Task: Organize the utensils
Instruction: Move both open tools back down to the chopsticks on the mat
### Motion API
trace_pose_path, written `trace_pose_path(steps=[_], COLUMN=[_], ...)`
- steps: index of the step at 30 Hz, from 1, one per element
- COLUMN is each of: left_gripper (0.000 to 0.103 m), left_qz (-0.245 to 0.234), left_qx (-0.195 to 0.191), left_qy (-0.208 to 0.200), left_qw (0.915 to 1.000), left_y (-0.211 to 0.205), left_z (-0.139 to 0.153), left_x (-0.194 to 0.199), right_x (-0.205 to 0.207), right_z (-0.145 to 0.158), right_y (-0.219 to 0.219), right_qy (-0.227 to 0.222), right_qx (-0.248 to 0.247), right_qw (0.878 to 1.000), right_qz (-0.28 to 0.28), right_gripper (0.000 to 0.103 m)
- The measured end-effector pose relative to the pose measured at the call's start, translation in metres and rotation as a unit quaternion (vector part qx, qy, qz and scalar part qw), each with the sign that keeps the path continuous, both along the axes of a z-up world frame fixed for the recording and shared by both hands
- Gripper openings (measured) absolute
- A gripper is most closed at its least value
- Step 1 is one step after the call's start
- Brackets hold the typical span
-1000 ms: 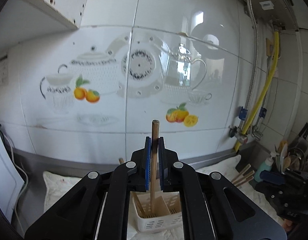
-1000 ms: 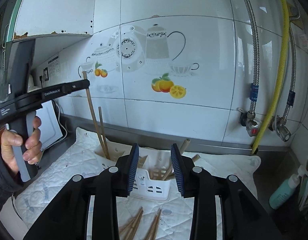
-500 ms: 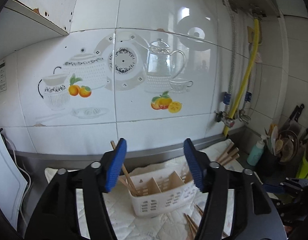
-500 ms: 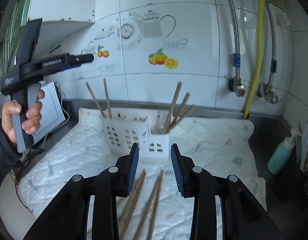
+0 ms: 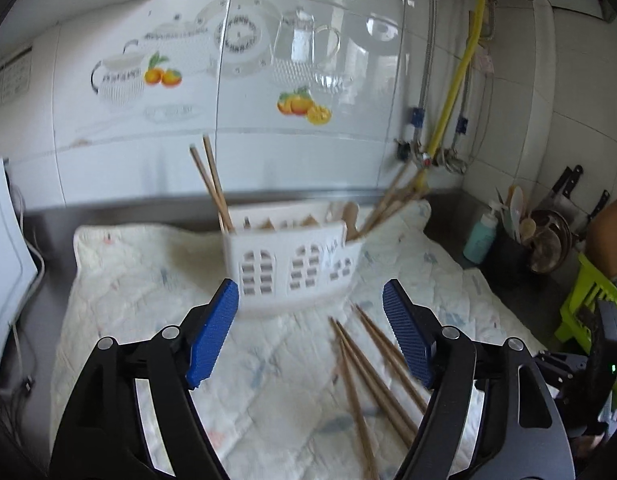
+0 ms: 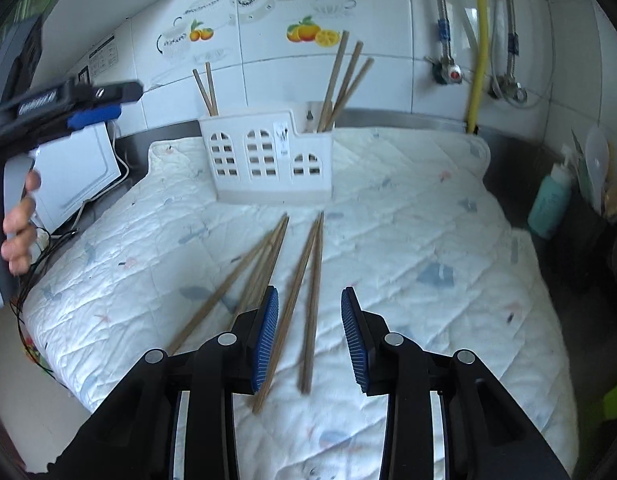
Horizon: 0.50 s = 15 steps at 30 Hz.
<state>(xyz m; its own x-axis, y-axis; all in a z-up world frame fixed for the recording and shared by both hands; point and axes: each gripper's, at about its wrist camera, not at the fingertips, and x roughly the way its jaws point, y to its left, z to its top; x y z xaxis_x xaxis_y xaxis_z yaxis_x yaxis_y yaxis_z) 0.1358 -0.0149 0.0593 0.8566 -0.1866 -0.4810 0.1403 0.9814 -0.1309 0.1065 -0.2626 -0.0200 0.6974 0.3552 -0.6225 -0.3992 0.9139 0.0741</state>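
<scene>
Left gripper [image 5: 310, 330], jaws just opened and empty, has released its chopstick into the holder [image 5: 292, 268]; right gripper [image 6: 310, 338], part-open and empty, nears loose chopsticks [image 6: 304, 280].

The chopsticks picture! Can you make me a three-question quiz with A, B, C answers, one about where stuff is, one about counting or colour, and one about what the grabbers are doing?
1. Where do the loose chopsticks lie?
A. On the quilted cloth, in front of the white holder
B. In the holder's middle compartment
C. On the shelf

2. What colour are the pads of the right gripper?
A. Red
B. Blue
C. Yellow

3. What is the left gripper doing?
A. Clamping a chopstick
B. Gripping the holder
C. Open, holding nothing

Answers: 1 A, they rest flat on the cloth before the holder. 2 B, both ribbed pads are blue. 3 C, its jaws have just been opening and nothing sits between them.
</scene>
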Motion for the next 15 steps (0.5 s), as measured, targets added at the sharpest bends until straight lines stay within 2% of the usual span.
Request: trace_pose_path(steps=[4,6,15], left_gripper=[0.074,0.079,0.080], left_qz=[-0.014,-0.014,-0.030], left_qx=[0.012,0.011,0.026], left_qy=[0.059,0.087,0.138], left_qw=[0.9981,0.9960,0.9897], left_y=[-0.006,-0.008,-0.023], left_z=[-0.039,-0.057,-0.122], left_x=[-0.016,-0.024,-0.066], right_x=[-0.009,-0.012,-0.013], right_z=[-0.017,-0.024,-0.042], right_y=[-0.003,-0.002,-0.008], right_qy=[0.011,0.011,0.033], right_qx=[0.002,-0.007,0.013], right_qw=[1.000,1.000,0.999], right_qz=[-0.011,-0.014,-0.029], right_gripper=[0.029,0.029,0.029])
